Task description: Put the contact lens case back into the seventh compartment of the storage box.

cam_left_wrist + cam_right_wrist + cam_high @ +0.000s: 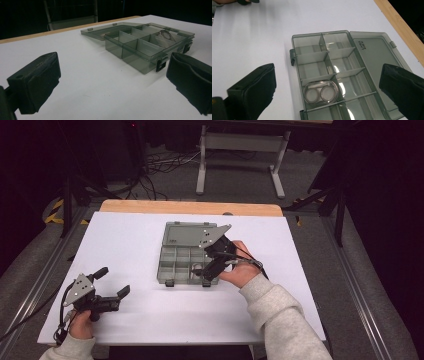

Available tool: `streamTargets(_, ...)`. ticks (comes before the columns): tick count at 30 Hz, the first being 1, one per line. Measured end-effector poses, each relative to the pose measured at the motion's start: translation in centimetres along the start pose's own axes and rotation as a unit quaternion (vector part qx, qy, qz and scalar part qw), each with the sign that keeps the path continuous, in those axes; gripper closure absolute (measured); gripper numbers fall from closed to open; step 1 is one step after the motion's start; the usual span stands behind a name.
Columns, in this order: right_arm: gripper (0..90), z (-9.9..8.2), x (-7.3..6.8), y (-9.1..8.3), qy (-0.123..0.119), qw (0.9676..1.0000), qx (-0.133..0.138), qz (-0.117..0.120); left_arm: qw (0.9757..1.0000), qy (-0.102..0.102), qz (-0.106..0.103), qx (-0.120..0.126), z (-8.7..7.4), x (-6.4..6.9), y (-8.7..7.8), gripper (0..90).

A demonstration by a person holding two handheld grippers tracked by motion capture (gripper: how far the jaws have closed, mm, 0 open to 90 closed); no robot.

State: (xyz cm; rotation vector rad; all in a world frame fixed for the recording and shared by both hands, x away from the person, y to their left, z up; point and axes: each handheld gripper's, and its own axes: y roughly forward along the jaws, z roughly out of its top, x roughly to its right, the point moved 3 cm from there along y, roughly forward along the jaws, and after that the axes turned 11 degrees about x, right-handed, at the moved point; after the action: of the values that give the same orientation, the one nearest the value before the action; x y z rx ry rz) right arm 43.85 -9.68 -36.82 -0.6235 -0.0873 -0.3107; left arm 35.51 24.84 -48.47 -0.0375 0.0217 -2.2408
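Observation:
A smoky grey compartment box (176, 259) lies near the middle of the white table, its lid (186, 234) folded flat away from me. A small clear case with two round wells (320, 94) rests in one compartment on the latch side, also seen as the clear case (166, 35) from the left gripper view. My right gripper (202, 272) hovers over the box's near right part, jaws open and empty, the box (332, 62) below between them. My left gripper (113, 281) stands open at the table's front left, apart from the box (140, 47), holding nothing.
The white table top (150, 315) has a wooden strip (150, 206) along its far edge. Two black latches (169, 283) hang on the box's near side. Cables and a grey stand (202, 165) are on the floor beyond the table.

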Motion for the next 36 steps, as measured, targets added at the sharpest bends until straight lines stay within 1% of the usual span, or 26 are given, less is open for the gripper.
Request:
streamTargets(5, 1.3, -0.1, -0.3, -1.2, 0.014, 0.9998, 0.017, -0.006, 1.0, 0.0, 0.0, 0.0, 0.0, 0.0, 0.0, 0.1)
streamTargets(10, 0.7, -0.2, -0.7, -2.7, 0.019, 0.999, 0.035, -0.019, 1.0, -0.001, 0.0, 0.0, 0.0, 0.0, 0.0, 0.1)
streamTargets(12, 0.7, -0.2, -0.9, -3.3, 0.023, 0.9984, 0.047, -0.024, 1.0, -0.001, 0.0, -0.001, 0.0, 0.0, 0.0, 0.1)
streamTargets(15, 0.8, -0.4, -1.2, -4.3, 0.028, 0.9972, 0.06, -0.034, 1.0, -0.001, -0.001, -0.001, 0.0, -0.1, 0.0, 0.1)
streamTargets(17, 0.7, -0.5, -1.3, -4.8, 0.03, 0.9966, 0.067, -0.036, 1.0, -0.001, -0.001, -0.001, 0.0, -0.1, 0.0, 0.1)
streamTargets(22, 0.7, -1.2, -1.7, -6.0, 0.037, 0.9941, 0.087, -0.053, 1.0, -0.001, -0.001, -0.001, 0.0, -0.1, -0.1, 0.1)
streamTargets(26, 0.7, -2.2, -2.1, -7.0, 0.045, 0.9907, 0.107, -0.071, 1.0, -0.002, -0.001, -0.001, 0.0, -0.1, -0.1, 0.1)
streamTargets(27, 0.6, -2.5, -2.2, -7.3, 0.049, 0.9904, 0.105, -0.076, 1.0, -0.002, 0.0, -0.002, 0.0, -0.1, -0.1, 0.1)
streamTargets(29, 0.7, -3.0, -2.3, -7.7, 0.051, 0.9887, 0.113, -0.084, 1.0, -0.002, 0.0, 0.0, 0.0, -0.1, -0.1, 0.1)
streamTargets(30, 0.7, -3.4, -2.4, -7.9, 0.057, 0.9875, 0.121, -0.084, 1.0, -0.002, 0.0, 0.0, 0.0, -0.1, -0.1, 0.1)
streamTargets(36, 0.5, -5.3, -2.8, -8.6, 0.071, 0.9841, 0.133, -0.095, 1.0, -0.002, 0.001, -0.001, 0.0, -0.1, -0.1, 0.1)
